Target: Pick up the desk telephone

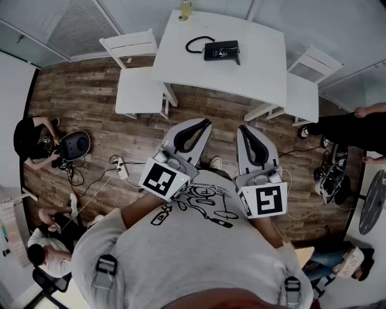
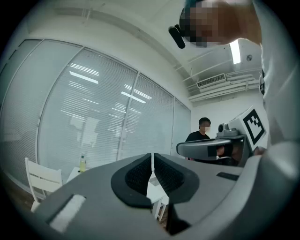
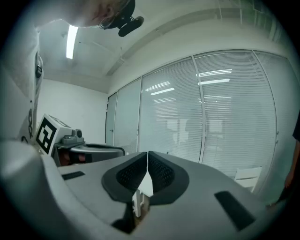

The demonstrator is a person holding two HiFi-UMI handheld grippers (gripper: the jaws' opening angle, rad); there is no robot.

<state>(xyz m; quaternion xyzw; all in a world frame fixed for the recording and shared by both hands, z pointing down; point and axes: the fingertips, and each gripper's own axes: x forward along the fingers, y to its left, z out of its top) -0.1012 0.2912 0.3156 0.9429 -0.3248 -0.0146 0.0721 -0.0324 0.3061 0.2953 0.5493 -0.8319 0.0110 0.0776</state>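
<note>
The black desk telephone (image 1: 221, 50) lies on the white table (image 1: 253, 60) at the far end of the head view, its cord (image 1: 196, 43) looped to its left. Both grippers are held close to my chest, well short of the table. My left gripper (image 1: 205, 124) is shut and empty; in the left gripper view its pads (image 2: 152, 161) meet with nothing between them. Beside it my right gripper (image 1: 242, 129) is shut and empty too, jaws closed together (image 3: 147, 161). Neither gripper view shows the telephone.
A white chair (image 1: 136, 84) stands left of the table, another (image 1: 304, 84) to its right. A bottle (image 1: 185, 9) sits on the table's far edge. Cables and a power strip (image 1: 119, 166) lie on the wood floor. People sit at the left (image 1: 30, 137) and right (image 1: 356, 130).
</note>
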